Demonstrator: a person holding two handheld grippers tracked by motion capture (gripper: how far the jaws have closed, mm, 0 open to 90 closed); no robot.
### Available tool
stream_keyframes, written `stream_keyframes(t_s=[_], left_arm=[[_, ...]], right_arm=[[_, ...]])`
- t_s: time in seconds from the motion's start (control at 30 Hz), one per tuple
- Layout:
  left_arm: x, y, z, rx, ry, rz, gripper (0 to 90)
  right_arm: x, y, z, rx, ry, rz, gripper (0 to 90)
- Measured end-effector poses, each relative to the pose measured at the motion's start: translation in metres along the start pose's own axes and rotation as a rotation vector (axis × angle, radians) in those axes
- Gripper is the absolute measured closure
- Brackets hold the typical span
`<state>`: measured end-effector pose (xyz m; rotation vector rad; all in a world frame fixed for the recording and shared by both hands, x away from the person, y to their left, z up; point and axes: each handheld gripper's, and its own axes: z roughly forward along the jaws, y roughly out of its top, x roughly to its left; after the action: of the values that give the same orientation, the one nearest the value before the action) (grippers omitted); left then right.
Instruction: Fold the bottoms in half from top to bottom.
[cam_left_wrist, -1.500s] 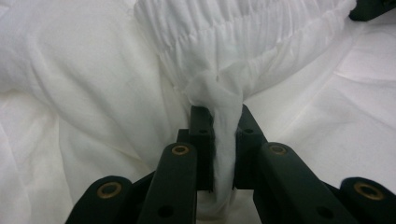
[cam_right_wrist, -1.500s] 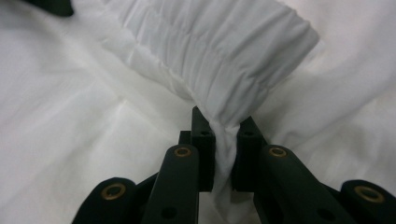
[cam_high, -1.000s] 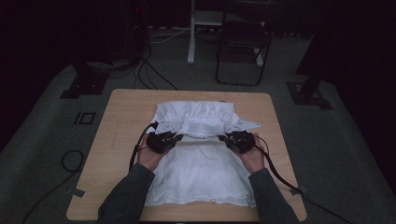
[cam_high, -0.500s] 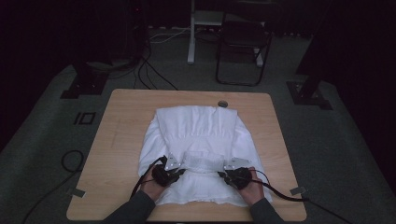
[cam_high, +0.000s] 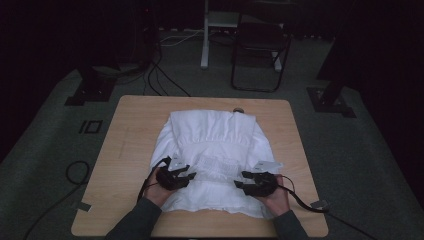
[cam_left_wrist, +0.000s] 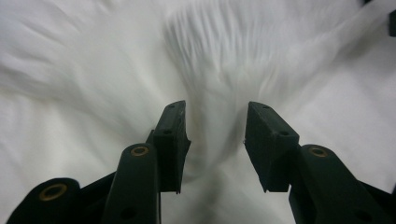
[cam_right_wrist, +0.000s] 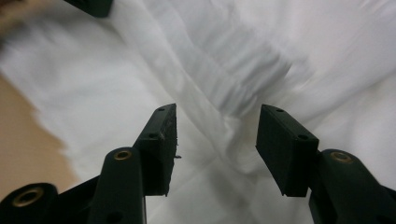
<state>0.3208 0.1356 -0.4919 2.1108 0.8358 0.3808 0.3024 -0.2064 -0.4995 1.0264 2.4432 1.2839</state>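
Left claw (cam_high: 189, 174) and right claw (cam_high: 241, 180) both stand open, jaws spread with nothing clamped, low over the near part of the white garment (cam_high: 212, 137) spread on the wooden surface (cam_high: 125, 145). Each faces inward toward the other, and the gathered, pleated band (cam_left_wrist: 210, 65) lies straight ahead of the jaws, running from one claw to the other. Most of the cloth stretches away beyond them; only the near hem lies behind, so either claw could close on the band equally well.

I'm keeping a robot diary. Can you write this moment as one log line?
white garment: folded on table | left gripper: open over it | right gripper: open over it
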Motion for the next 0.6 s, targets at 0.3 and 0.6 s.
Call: stream_keyframes(t_s=[0.3,0.6], left_arm=[[0.019,0.019,0.032,0.066,0.035,-0.058,89.4],[0.016,0.004,0.058,0.116,-0.030,-0.076,87.8]], right_arm=[[-0.035,0.007,0.027,0.057,-0.069,0.135,86.3],[-0.039,0.007,0.051,0.078,-0.065,0.126,83.3]])
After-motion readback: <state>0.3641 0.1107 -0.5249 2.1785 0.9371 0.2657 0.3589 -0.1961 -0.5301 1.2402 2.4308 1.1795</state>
